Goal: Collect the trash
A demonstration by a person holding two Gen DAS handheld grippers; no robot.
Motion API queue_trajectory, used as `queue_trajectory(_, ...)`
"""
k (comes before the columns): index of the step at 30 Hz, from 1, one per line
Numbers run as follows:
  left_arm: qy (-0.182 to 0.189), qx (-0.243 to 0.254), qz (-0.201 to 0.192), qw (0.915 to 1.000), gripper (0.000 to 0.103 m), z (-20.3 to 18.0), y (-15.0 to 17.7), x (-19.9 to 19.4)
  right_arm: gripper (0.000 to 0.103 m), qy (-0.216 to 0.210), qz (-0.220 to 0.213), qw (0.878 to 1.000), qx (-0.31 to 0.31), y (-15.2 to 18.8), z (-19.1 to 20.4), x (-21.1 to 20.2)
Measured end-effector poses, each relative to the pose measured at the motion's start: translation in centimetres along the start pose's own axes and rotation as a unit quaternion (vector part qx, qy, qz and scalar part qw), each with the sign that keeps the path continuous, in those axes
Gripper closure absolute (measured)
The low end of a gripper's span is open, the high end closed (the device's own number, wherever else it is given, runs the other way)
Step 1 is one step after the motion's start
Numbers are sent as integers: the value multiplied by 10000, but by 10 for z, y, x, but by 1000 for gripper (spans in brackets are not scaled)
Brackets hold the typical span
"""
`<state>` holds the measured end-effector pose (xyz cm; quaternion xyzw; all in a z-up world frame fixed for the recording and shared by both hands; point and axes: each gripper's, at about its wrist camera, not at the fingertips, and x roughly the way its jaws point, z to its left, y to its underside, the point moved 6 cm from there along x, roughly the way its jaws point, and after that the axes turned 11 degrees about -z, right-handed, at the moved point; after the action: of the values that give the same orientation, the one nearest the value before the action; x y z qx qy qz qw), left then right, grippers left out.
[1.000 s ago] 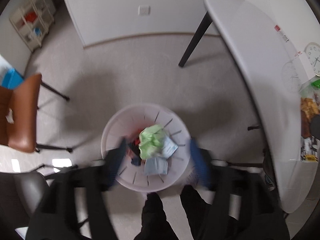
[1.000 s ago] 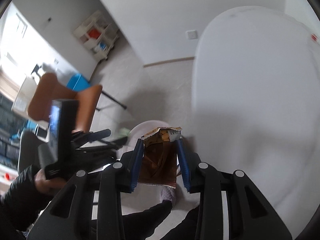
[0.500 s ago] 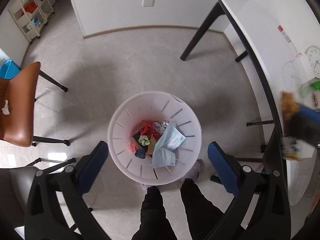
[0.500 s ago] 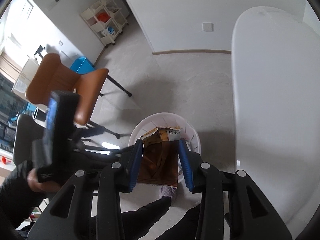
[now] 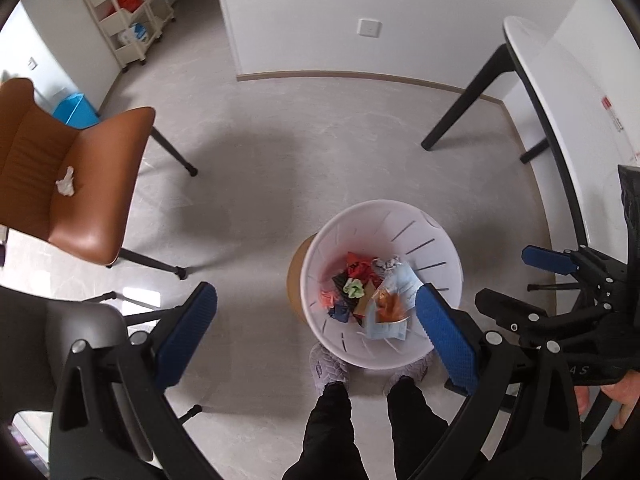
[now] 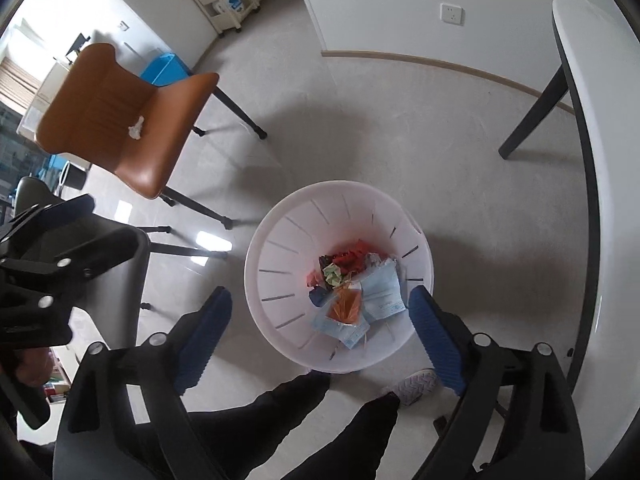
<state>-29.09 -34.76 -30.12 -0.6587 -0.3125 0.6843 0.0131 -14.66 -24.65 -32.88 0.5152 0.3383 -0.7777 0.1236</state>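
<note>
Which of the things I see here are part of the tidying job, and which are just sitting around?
Part of the job:
- white bin on the floor
- orange wrapper lying in it among other trash
- crumpled tissue on the brown chair
- right tongs, open and empty
- left tongs, open and empty

Just about:
- white table
- shelf cart
- blue box

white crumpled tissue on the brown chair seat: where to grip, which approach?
Take the crumpled tissue across its narrow middle, coming straight down from above. It lies loose and alone on the brown chair seat, near the backrest, so a top approach clears the back. It looks longer than wide; pinch across the short axis.
</note>
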Motion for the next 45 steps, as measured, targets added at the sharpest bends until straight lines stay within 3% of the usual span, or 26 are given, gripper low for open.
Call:
queue_trajectory(11,-68,85,-249,9996,8,-6,-9,-21,4,269,-257,9991,185,-9,-8,-26)
queue_trajectory(21,-438,131,-1203,9917,8,-37,-46,-112,2,328,-1109,9930,256,-32,-19,-125)
queue_trajectory(28,-539,27,-2124,9757,8,-110,-64,-206,2,385,-2050,9780,-69,-43,-58,-236)
queue_trajectory(36,-320,329,-2574,9652,8,-218,-56,-257,2,540,-2549,9654,65,-15,-117,-313)
queue_trajectory(40,-466,223,-2682,9620,8,-238,-47,-279,2,453,-2773,9597,-47,-5,-131,-342)
queue_trajectory(45,-879,-75,-2936,9518,8,-235,-45,-316,2,171,-3133,9481,-512,-10,-119,-376)
